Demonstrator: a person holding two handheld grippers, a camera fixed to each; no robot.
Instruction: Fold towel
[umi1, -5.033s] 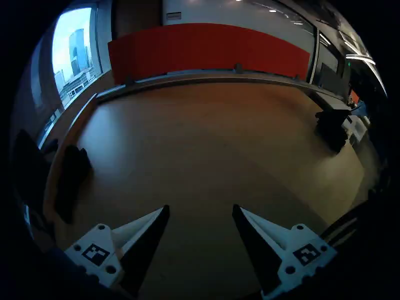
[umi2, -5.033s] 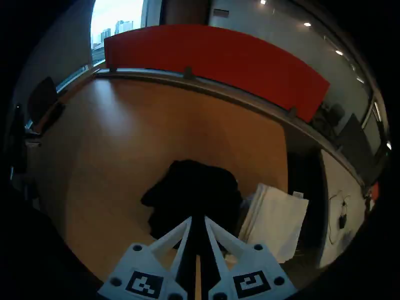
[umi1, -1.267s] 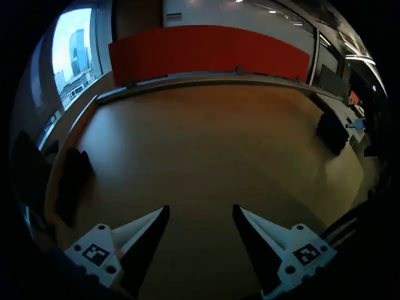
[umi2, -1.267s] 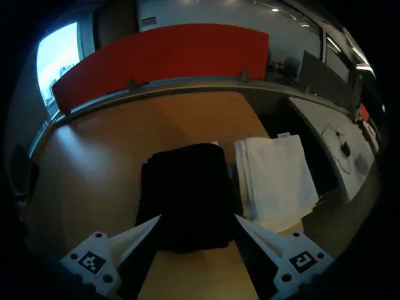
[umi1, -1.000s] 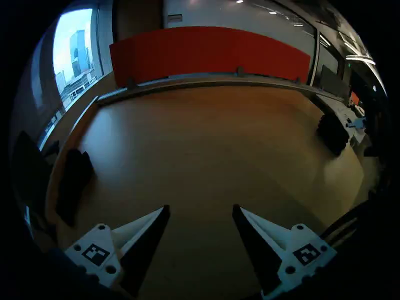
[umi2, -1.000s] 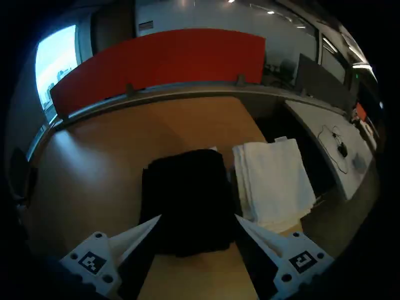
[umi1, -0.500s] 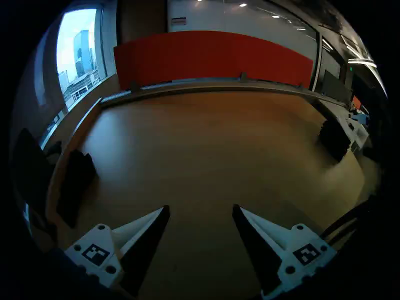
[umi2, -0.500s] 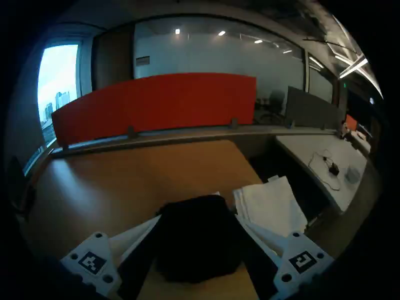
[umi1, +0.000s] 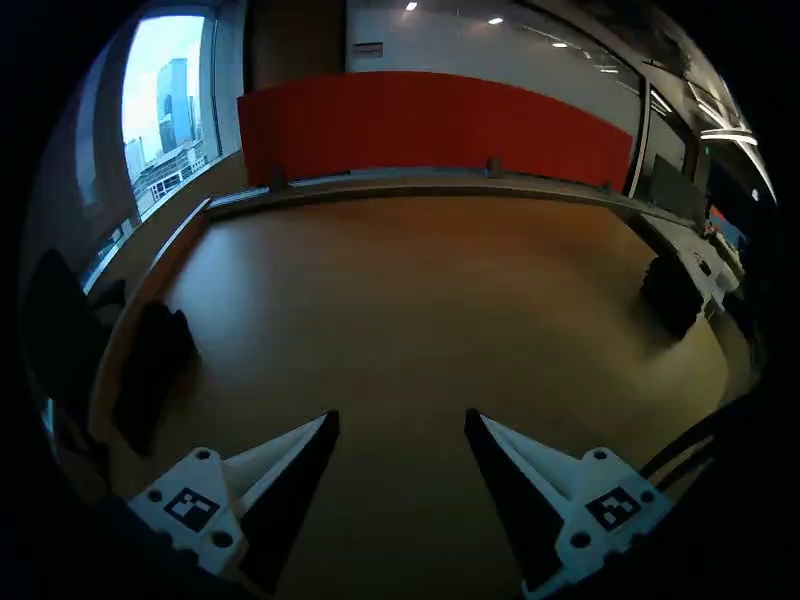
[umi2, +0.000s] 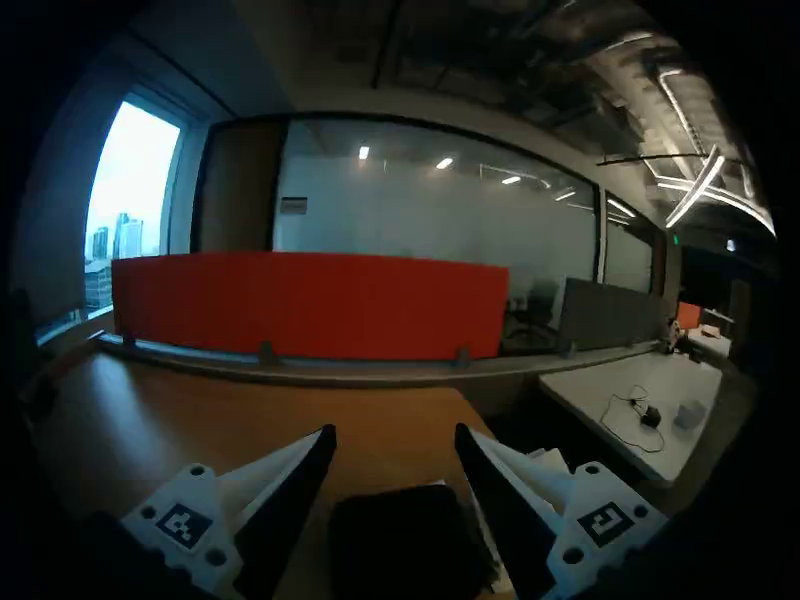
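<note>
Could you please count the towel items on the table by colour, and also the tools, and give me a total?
Black towel: 1
White towel stack: 1 (the number of towels in it cannot be told)
Tools: 2 (left tool and right tool, both open)
Total: 4

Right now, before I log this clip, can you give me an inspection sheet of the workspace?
Surface: wooden table.
Job's things: black towel folded, near the table's edge; white towels beside it.
Clutter: nothing seen.
Grippers: left gripper open, holding nothing; right gripper open, above the black towel.
Cables: a cable on the neighbouring desk.
Surroundings: red divider, window, dark chair.
</note>
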